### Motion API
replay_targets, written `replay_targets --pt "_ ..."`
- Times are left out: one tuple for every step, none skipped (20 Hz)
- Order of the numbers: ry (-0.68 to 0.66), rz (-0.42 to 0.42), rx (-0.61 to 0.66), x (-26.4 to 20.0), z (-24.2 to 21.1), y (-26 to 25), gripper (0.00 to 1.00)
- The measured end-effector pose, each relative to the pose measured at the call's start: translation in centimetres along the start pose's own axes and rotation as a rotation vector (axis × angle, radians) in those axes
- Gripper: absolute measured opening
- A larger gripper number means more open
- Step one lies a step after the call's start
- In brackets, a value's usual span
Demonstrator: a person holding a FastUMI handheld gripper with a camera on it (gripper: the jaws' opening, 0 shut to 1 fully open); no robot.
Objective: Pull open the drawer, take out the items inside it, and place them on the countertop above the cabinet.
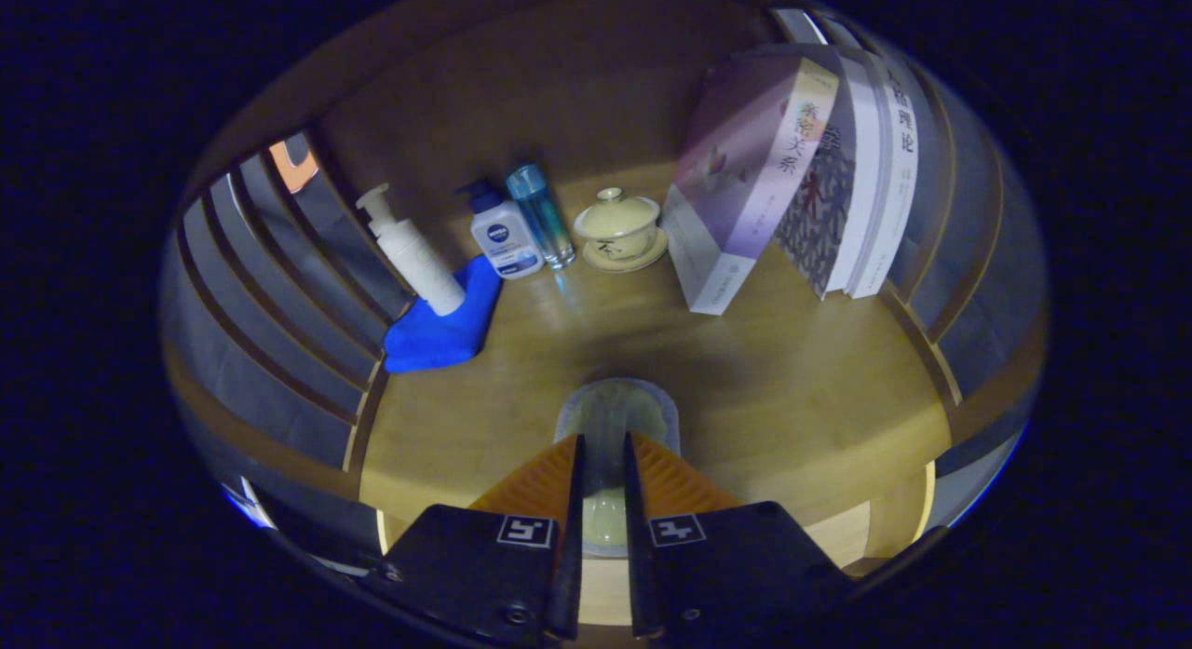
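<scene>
Right now my gripper (602, 463) is clenched on a pale translucent cup (615, 416), both fingers pressing its wall, and I hold it over the bare front part of the countertop (792, 388). I judge the step is setting it down, so I should lower it level until its base rests, then release. That spot is well apart from the lidded teacup (618, 225), books (801, 174) and bottles (507, 239) farther back.

NIVEA logo on blue-capped bottle (504, 241); Chinese titles on leaning books (792, 179).
</scene>
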State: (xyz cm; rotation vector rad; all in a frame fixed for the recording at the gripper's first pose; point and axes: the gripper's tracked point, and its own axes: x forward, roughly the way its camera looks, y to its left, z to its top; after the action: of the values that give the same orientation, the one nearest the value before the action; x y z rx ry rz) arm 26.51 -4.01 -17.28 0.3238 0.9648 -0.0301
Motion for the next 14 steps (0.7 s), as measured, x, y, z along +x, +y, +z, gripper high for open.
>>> replay_targets --pt "-0.018 -0.010 -0.003 -0.2 0.1 -0.3 0.27" --pt "-0.038 -0.009 -0.006 -0.4 0.4 -0.4 0.27" --pt "-0.058 0.007 -0.011 -0.8 0.5 0.0 0.28" --pt "-0.085 0.026 -0.022 -1.3 0.7 0.3 0.43" --pt "-0.104 0.019 -0.036 -1.8 0.6 0.1 0.58" --pt "-0.135 0.018 -0.047 -2.3 0.7 -0.1 0.73" --pt "-0.171 0.010 -0.059 -2.8 0.6 0.0 0.88" --pt "-0.199 0.009 -0.066 -3.5 0.5 -0.1 0.84" --pt "-0.226 0.017 -0.066 -4.3 0.2 0.0 0.84" --pt "-0.252 0.025 -0.066 -5.3 -0.2 0.1 0.84" --pt "-0.279 0.038 -0.067 -6.5 -0.6 0.2 0.84" --pt "-0.311 0.058 -0.075 -7.7 -0.7 0.6 0.84" --pt "-0.346 0.066 -0.095 -8.8 -1.0 0.8 0.84" --pt "-0.385 0.057 -0.122 -10.1 -1.0 0.7 0.84"
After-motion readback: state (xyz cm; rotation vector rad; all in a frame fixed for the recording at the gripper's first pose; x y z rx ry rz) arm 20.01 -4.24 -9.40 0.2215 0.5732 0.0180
